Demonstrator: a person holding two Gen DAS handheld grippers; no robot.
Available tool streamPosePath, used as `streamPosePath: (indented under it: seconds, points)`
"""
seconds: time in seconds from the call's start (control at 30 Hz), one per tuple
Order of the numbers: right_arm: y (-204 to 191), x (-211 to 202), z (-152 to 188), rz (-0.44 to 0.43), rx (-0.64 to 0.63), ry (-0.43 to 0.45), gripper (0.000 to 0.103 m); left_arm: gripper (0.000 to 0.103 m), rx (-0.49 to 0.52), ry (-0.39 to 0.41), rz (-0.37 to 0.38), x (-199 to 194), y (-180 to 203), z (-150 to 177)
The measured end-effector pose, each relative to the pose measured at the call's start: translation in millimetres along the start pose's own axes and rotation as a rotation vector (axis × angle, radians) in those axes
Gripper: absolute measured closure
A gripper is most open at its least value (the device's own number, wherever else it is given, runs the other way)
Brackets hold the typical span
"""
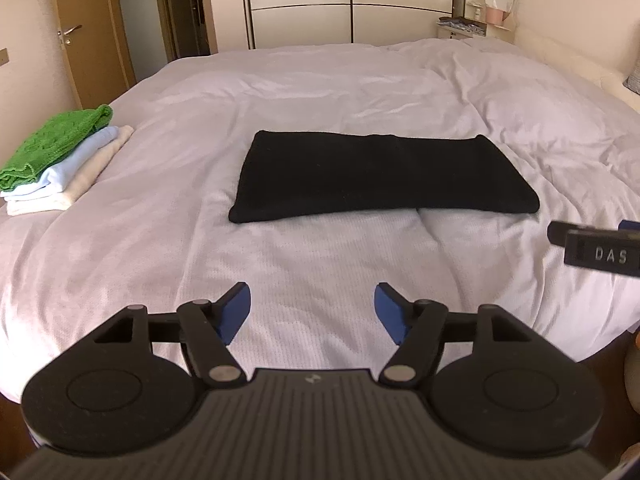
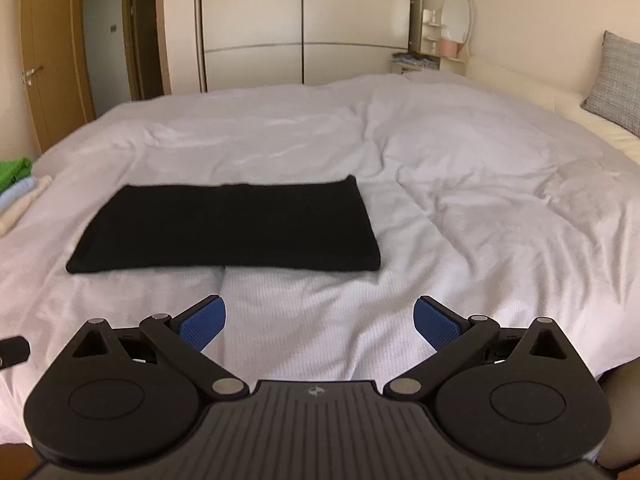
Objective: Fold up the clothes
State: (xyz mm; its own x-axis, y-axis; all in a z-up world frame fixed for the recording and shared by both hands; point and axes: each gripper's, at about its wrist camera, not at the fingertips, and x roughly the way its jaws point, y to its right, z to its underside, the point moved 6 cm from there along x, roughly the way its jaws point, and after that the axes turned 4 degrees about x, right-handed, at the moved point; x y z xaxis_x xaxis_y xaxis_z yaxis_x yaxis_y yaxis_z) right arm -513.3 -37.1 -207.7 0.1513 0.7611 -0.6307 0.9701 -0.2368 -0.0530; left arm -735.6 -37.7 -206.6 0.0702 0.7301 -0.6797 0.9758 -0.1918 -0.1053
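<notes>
Wooden door (image 1: 86, 36): upper left of the left wrist view, lever handle visible.
Stack of folded towels (image 1: 60, 160): left edge of the left wrist view, on the bed; green knit towel on top, pale blue towel under it, cream towel at the bottom.
Bed with white rumpled duvet (image 1: 320, 92): fills the middle of both views.
Folded black rectangular cloth (image 1: 380, 176): centre of the left wrist view, lying flat on the duvet, long side across the frame; well apart from the towel stack. In the right wrist view it lies left of centre (image 2: 228, 228).
Left hand-held gripper (image 1: 312, 312): bottom centre of the left wrist view, blue pads spread, nothing between them, only duvet below; short of the near edge of the black cloth, not touching it.
Right hand-held gripper (image 2: 320, 324): bottom centre of the right wrist view, blue pads spread wide, nothing between them; near the right end of the black cloth, apart from it.
White sliding wardrobe (image 2: 304, 24): top centre, behind the bed.
Round mirror (image 2: 458, 16): upper right.
Grey woven pillow (image 2: 616, 76): right edge.
</notes>
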Motion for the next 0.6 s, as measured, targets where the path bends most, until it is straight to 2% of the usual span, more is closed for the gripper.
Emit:
streamPosePath:
  seconds: [0.3, 0.6]
  points:
    - [-2.9, 22.3, -0.9, 0.059, -0.034, -0.046, 0.0, 0.034, -0.03, -0.038, 0.023, 32.2, -7.9, -2.5]
    - [-3.0, 45.8, -1.2, 0.053, -0.032, -0.091, 0.0, 0.03, -0.035, -0.062, 0.022, 54.6, -8.6, -4.5]
